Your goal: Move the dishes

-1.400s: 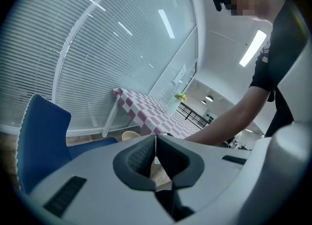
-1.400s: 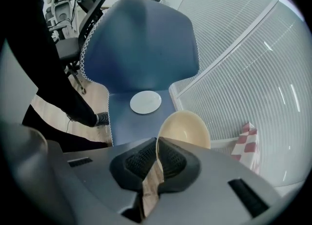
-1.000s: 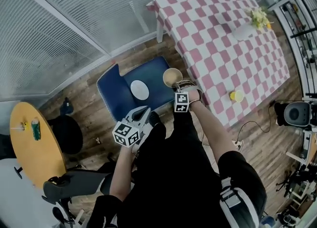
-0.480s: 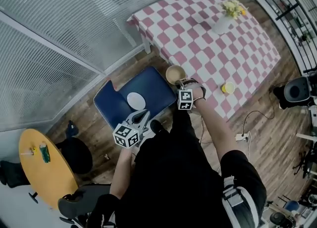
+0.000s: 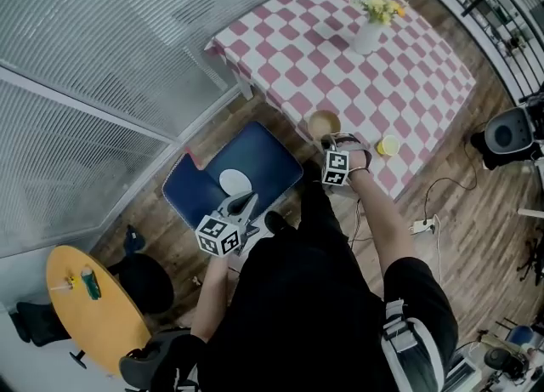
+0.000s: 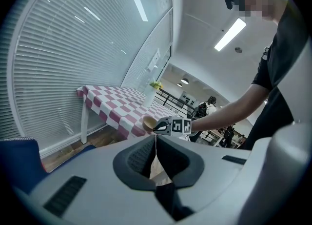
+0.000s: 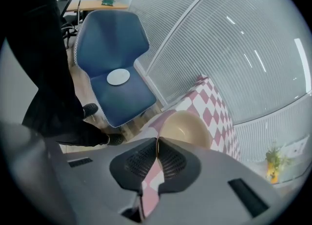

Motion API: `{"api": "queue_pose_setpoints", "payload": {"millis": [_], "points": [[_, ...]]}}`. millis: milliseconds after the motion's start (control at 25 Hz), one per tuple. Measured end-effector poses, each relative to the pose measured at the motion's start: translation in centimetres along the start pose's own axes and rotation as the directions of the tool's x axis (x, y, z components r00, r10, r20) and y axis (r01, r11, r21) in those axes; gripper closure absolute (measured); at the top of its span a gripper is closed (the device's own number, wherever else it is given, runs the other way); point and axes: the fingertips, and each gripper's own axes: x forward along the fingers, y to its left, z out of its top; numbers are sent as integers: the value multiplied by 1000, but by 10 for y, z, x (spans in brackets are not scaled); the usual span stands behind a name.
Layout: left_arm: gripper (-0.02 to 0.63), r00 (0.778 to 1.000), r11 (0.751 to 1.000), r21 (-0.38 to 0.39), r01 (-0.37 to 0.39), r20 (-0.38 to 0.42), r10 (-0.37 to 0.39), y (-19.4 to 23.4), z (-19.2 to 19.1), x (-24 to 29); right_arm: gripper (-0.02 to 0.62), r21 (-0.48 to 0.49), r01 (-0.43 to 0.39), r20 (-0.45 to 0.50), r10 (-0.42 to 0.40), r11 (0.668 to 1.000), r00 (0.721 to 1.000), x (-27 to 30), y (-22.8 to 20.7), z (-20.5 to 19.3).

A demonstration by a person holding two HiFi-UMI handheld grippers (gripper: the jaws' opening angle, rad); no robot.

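Two dishes are in sight. Far left, a small round yellow tabletop (image 5: 85, 318) carries a green can (image 5: 90, 284) near its far edge, well apart from everything else. Next comes a blue chair (image 5: 259, 161) on the wood floor, with the white plate (image 5: 235, 182) lying flat on its seat toward the back edge. The left gripper (image 5: 248, 201) hangs at the seat's near edge, close to the plate but not touching it. Its jaws are pressed together with nothing between them. A dark shoe (image 5: 274, 222) stands just beside it.

The right gripper (image 5: 333, 138) reaches past the chair's right side with its jaws pinched on the near rim of the tan bowl (image 5: 324, 123). The bowl is at the near edge of the pink-and-white checked tabletop (image 5: 340, 50); whether it rests on the cloth cannot be told. Just right of it, along the same edge, sits a small yellow item (image 5: 388, 145). A white vase of yellow flowers (image 5: 371, 31) stands well apart, toward the far side. A black round device (image 5: 508, 135) sits on the floor at far right.
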Motion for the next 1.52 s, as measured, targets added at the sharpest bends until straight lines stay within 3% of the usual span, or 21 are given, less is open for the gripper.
{"api": "queue_pose_setpoints", "payload": {"millis": [440,680,1080,1520], "points": [[581,998,999,-10,47,-49,-47,-7,10,46,566,120,24,-96,-13,992,995,1,-24,-78],[581,995,997,-2,74,-69,-74,-13,18,74,566,178,-2,-132,26,984,991,8,-23,-111],[581,994,997,-7,81,-68,-82,-13,28,101,557,178,-1,-114,22,984,993,14,-30,-124],[581,995,997,-10,77,-63,-78,-16,22,94,438,192,24,-130,1,981,992,10,-27,-127]]}}
